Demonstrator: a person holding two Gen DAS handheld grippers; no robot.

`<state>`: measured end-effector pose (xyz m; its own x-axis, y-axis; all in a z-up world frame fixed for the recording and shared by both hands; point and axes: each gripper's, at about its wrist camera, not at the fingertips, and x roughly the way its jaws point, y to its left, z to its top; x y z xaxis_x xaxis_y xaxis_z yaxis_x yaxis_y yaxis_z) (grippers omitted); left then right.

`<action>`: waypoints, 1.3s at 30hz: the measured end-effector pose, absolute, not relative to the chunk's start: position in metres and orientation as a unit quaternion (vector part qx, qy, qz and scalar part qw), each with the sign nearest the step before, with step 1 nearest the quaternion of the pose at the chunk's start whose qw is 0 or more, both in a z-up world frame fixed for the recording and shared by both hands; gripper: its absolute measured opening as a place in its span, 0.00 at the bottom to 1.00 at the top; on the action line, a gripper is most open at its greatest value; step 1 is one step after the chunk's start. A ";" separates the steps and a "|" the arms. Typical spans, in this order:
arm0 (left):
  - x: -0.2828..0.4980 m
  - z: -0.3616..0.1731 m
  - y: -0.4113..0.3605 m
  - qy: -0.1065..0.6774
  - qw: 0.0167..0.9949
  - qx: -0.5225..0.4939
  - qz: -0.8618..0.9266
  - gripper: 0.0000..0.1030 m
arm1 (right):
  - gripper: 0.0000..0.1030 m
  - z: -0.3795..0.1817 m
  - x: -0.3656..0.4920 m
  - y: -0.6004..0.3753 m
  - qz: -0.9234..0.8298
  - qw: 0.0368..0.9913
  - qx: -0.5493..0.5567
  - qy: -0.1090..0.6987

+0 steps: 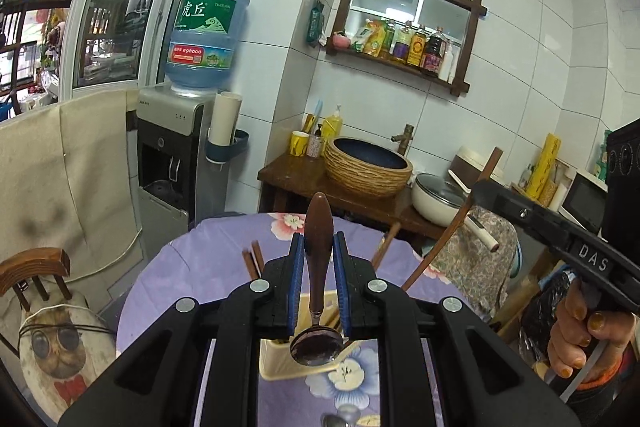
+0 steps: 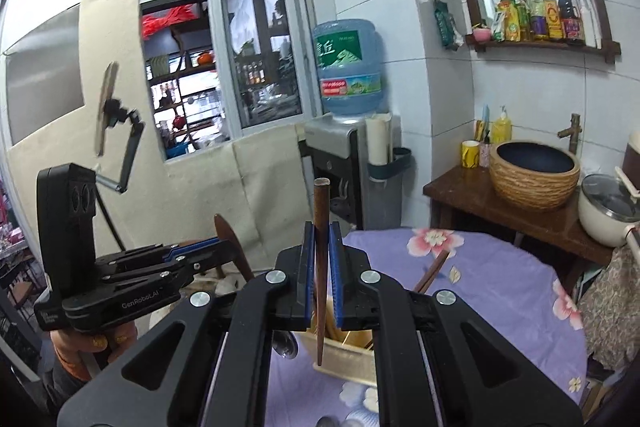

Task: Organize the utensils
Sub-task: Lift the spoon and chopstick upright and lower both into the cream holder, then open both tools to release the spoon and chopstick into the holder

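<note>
Left gripper [image 1: 318, 255]: clamping the wooden handle of a spoon [image 1: 317, 343], its metal bowl hanging low in the frame, likely so it drops bowl-first.
Right gripper [image 2: 320, 259]: pinching a single brown chopstick [image 2: 320, 267] upright at frame centre, tip pointing down.
Utensil holder [image 1: 280, 359]: cream, sitting on the floral purple tablecloth [image 2: 500, 287] right below both tools, already keeping more chopsticks.
Stage: both pieces seem lifted over the holder for sorting.
</note>
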<state>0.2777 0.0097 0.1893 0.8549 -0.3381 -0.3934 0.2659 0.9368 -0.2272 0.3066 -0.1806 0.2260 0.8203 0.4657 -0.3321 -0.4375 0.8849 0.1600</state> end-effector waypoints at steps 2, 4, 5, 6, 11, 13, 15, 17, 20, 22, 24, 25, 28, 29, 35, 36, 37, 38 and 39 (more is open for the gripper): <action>0.290 0.189 0.007 0.219 0.961 -0.084 -0.148 0.14 | 0.07 0.230 0.318 -0.184 0.225 0.956 0.043 0.181; 0.304 0.185 0.006 0.224 0.961 -0.089 -0.138 0.14 | 0.07 0.229 0.329 -0.187 0.207 0.961 0.045 0.176; 0.311 0.182 0.005 0.227 0.961 -0.091 -0.133 0.14 | 0.07 0.225 0.334 -0.188 0.202 0.962 0.046 0.177; 0.318 0.176 0.005 0.232 0.960 -0.093 -0.128 0.14 | 0.07 0.221 0.338 -0.189 0.201 0.962 0.047 0.181; 0.342 0.138 0.001 0.266 0.952 -0.103 -0.114 0.14 | 0.08 0.183 0.356 -0.184 0.187 0.959 0.046 0.206; 0.347 0.125 -0.001 0.278 0.949 -0.104 -0.111 0.14 | 0.07 0.168 0.362 -0.181 0.187 0.956 0.047 0.220; 0.348 0.111 -0.005 0.288 0.946 -0.099 -0.107 0.14 | 0.08 0.155 0.366 -0.178 0.183 0.956 0.042 0.227; 0.348 0.101 -0.009 0.296 0.944 -0.096 -0.107 0.14 | 0.08 0.142 0.368 -0.175 0.180 0.955 0.036 0.234; 0.348 0.088 -0.013 0.303 0.943 -0.089 -0.102 0.14 | 0.08 0.127 0.369 -0.172 0.176 0.953 0.032 0.244; 0.348 0.082 -0.014 0.305 0.943 -0.089 -0.100 0.14 | 0.08 0.118 0.372 -0.172 0.173 0.952 0.035 0.252; 0.347 0.079 -0.015 0.302 0.946 -0.080 -0.091 0.14 | 0.07 0.112 0.374 -0.173 0.170 0.951 0.038 0.257; 0.348 0.078 -0.015 0.303 0.945 -0.080 -0.091 0.14 | 0.07 0.109 0.374 -0.173 0.168 0.951 0.038 0.257; 0.349 0.078 -0.015 0.305 0.944 -0.085 -0.092 0.14 | 0.07 0.107 0.375 -0.175 0.167 0.951 0.042 0.255; 0.350 0.078 -0.015 0.306 0.944 -0.085 -0.093 0.14 | 0.07 0.106 0.375 -0.175 0.165 0.952 0.041 0.254; 0.342 0.082 -0.014 0.292 0.948 -0.087 -0.096 0.37 | 0.16 0.099 0.370 -0.174 0.149 0.958 0.020 0.244; 0.337 0.084 -0.013 0.284 0.950 -0.086 -0.096 0.47 | 0.23 0.099 0.368 -0.175 0.147 0.959 0.021 0.241; 0.332 0.085 -0.013 0.278 0.952 -0.084 -0.098 0.51 | 0.42 0.098 0.366 -0.178 0.145 0.961 0.023 0.236; 0.326 0.086 -0.013 0.273 0.954 -0.079 -0.097 0.53 | 0.54 0.097 0.362 -0.182 0.138 0.963 0.028 0.229; 0.321 0.087 -0.013 0.269 0.955 -0.075 -0.096 0.56 | 0.54 0.096 0.359 -0.184 0.132 0.965 0.030 0.225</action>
